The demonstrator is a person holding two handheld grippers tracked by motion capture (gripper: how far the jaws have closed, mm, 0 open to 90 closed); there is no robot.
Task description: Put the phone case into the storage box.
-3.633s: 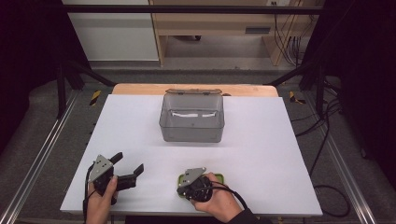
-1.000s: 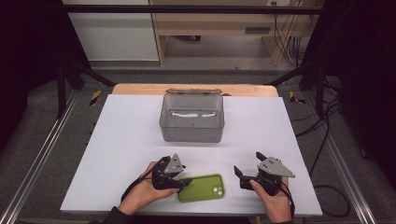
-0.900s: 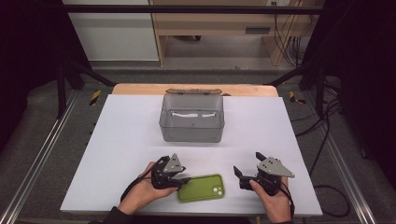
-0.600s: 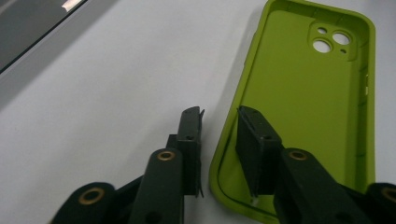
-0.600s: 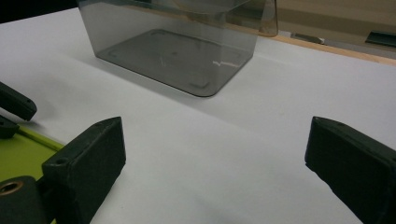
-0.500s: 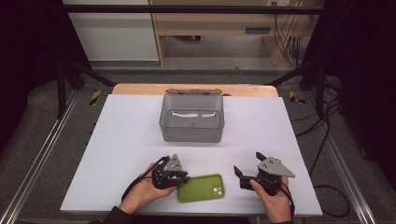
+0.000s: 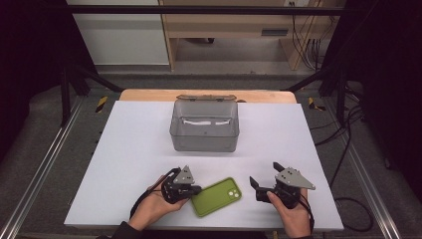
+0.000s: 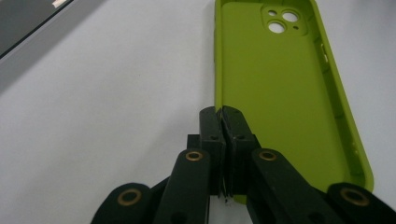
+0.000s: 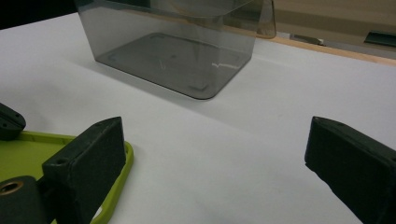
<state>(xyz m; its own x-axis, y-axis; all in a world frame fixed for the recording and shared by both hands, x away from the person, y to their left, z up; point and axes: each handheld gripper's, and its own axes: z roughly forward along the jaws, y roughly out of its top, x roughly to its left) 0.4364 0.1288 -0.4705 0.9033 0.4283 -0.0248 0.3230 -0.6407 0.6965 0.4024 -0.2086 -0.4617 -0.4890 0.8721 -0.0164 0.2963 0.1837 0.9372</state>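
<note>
Black left gripper (image 7: 195,189): jaws just closed, pinching the left rim of the phone case.
Right gripper (image 7: 254,183): jaws spread wide, holding nothing, just right of the case.
Green phone case (image 7: 217,196): lies open side up, near table edge, between grippers.
Smoky plastic box (image 7: 204,126): far centre.
White table (image 7: 124,149): beneath all.

The light falls from above and makes my white counter (image 7: 149,149) bright, while the room around it stays very dark. Shadows are soft and short. On the grey box (image 9: 177,51) I see small white glare. My left gripper view is sharp in the middle; the near black parts in my right gripper view are a little blurred.
</note>
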